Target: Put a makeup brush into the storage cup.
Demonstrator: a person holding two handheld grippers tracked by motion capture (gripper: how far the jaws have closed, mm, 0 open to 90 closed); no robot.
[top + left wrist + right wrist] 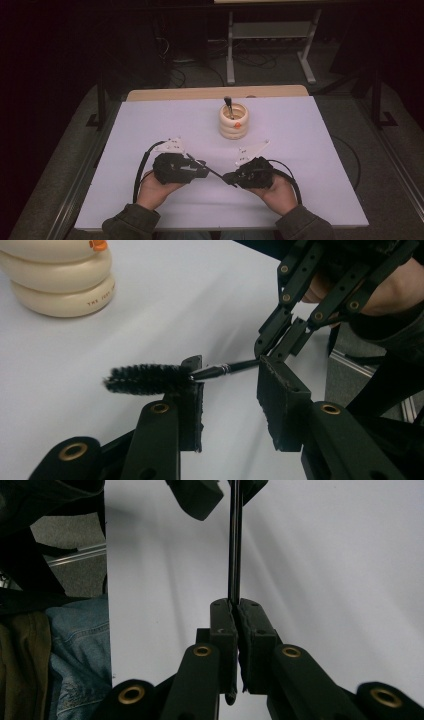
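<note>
The thin black brush (pixel 150 378) hangs above the white table (pixel 300 150) between your two grippers, its bristled head just beside one pad of your left gripper (pixel 230 390) and its handle running across to the right one. Your right gripper (pixel 235 615) is clamped tight on the handle's end, while your left gripper's jaws stand wide apart, holding nothing. Farther back stands a cream ringed holder (pixel 233 121) with another brush (pixel 228 105) in it.
</note>
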